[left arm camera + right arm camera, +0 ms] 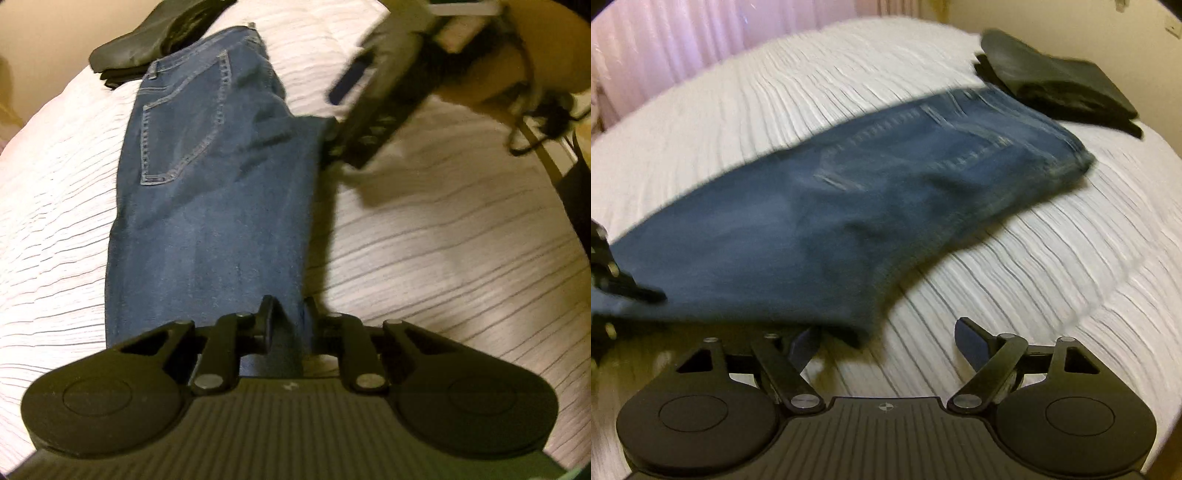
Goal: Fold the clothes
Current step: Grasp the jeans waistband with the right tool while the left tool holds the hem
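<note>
A pair of blue jeans (210,177) lies lengthwise on the white ribbed bedspread (443,240), back pocket up, waistband at the far end. My left gripper (288,321) is shut on the near leg end of the jeans, with denim pinched between its fingers. In the right wrist view the jeans (849,206) stretch across the bedspread (1052,266), blurred. My right gripper (888,345) stands open just in front of the near edge of the jeans, nothing between its fingers. It shows blurred in the left wrist view, the right gripper (340,110) beside the jeans' right edge. The left gripper (613,284) shows at the left border.
A folded black garment (147,48) lies on the bed just beyond the waistband, also seen as the black garment (1060,88) at the far right. Pale curtains (665,48) hang behind the bed. Dark cables (543,110) lie off the bed's right side.
</note>
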Tool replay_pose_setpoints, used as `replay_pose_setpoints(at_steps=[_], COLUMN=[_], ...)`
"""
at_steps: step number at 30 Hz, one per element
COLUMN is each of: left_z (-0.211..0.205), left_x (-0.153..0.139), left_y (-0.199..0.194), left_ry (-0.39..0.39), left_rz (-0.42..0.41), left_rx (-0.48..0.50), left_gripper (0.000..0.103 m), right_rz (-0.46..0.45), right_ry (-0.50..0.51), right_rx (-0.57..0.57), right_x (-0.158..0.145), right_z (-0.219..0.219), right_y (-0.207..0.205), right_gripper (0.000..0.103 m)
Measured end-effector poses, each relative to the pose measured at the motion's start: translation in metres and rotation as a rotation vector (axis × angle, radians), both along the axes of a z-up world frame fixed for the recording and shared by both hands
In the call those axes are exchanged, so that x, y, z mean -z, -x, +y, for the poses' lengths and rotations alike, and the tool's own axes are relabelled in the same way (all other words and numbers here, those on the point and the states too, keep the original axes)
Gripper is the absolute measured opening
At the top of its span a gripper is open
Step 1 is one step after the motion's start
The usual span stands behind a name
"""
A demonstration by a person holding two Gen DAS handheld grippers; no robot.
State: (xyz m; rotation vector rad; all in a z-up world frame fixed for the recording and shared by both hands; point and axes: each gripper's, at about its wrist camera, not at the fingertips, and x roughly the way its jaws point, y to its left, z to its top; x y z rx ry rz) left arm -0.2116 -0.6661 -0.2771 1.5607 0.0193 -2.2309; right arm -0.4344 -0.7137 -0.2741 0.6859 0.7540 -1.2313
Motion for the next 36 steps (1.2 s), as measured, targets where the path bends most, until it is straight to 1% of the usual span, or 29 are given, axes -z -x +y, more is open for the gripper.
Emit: replay_pose_setpoints(at_steps=[2,4,7,8,10,12,14,16,19,21,22,23,24,25,26,27,29,31,33,36], left_z=[0.001,0.002,0.004,0.006,0.010,0.015,0.019,0.021,0.010,-0.002,-0.009,-0.014,-0.019,-0.023,-0.026,-0.028,-0.029,-0.028,-0.026,-0.014], left_x=[0.002,0.001,-0.001,-0.001,-0.003,-0.008,-0.015,-0.018,-0.017,-0.012,-0.009,-0.005,-0.001,0.003,0.007,0.009,0.012,0.011,0.007,0.000], left_y=[-0.001,-0.002,-0.005,-0.006,-0.007,-0.005,0.001,0.012,0.029,0.039,0.044,0.048,0.051,0.054,0.055,0.056,0.058,0.056,0.049,0.034], left_ry=[-0.003,-0.008,-0.019,-0.024,-0.035,-0.052,-0.052,-0.033,0.000,0.006,0.004,0.000,-0.005,-0.011,-0.021,-0.031,-0.035,-0.043,-0.048,-0.044], left_rz=[-0.007,-0.012,-0.008,-0.012,-0.015,0.000,0.021,0.037,0.061,0.064,0.063,0.055,0.046,0.038,0.031,0.024,0.010,-0.002,-0.003,-0.011], left_rx=[-0.008,-0.014,-0.033,-0.036,-0.041,-0.043,-0.034,-0.033,-0.065,-0.102,-0.120,-0.133,-0.145,-0.157,-0.167,-0.177,-0.194,-0.224,-0.269,-0.314], left_gripper=[0.012,0.013,0.015,0.015,0.015,0.017,0.021,0.022,0.025,0.025,0.025,0.025,0.025,0.025,0.026,0.027,0.028,0.028,0.029,0.029], right_rz=[0.033,0.107,0.085,0.066,-0.007,-0.075,-0.160,-0.229,-0.417,-0.526,-0.579,-0.618,-0.654,-0.690,-0.693,-0.691,-0.688,-0.682,-0.674,-0.636], right_ry=[0.022,0.011,-0.042,-0.060,-0.104,-0.136,-0.119,-0.089,-0.077,-0.056,-0.044,-0.055,-0.068,-0.082,-0.101,-0.121,-0.158,-0.177,-0.172,-0.148], right_rx=[-0.026,-0.024,0.059,0.071,0.096,0.124,0.156,0.225,0.372,0.446,0.483,0.502,0.519,0.537,0.536,0.533,0.532,0.530,0.520,0.478], right_x=[0.009,0.016,0.008,0.003,-0.006,-0.018,-0.032,-0.038,-0.027,-0.015,-0.008,0.000,0.009,0.018,0.021,0.024,0.028,0.028,0.027,0.020], right_z=[-0.009,-0.016,-0.011,-0.007,0.001,0.007,0.008,-0.007,-0.051,-0.082,-0.098,-0.113,-0.127,-0.142,-0.154,-0.166,-0.187,-0.193,-0.192,-0.187], right_y=[-0.005,-0.001,0.019,0.025,0.037,0.053,0.076,0.106,0.154,0.178,0.189,0.196,0.202,0.208,0.212,0.215,0.220,0.219,0.220,0.217], right_gripper=[0.082,0.082,0.082,0.082,0.082,0.082,0.082,0.082,0.082,0.082,0.077,0.062,0.057,0.045,0.037,0.035,0.035,0.035,0.035,0.037])
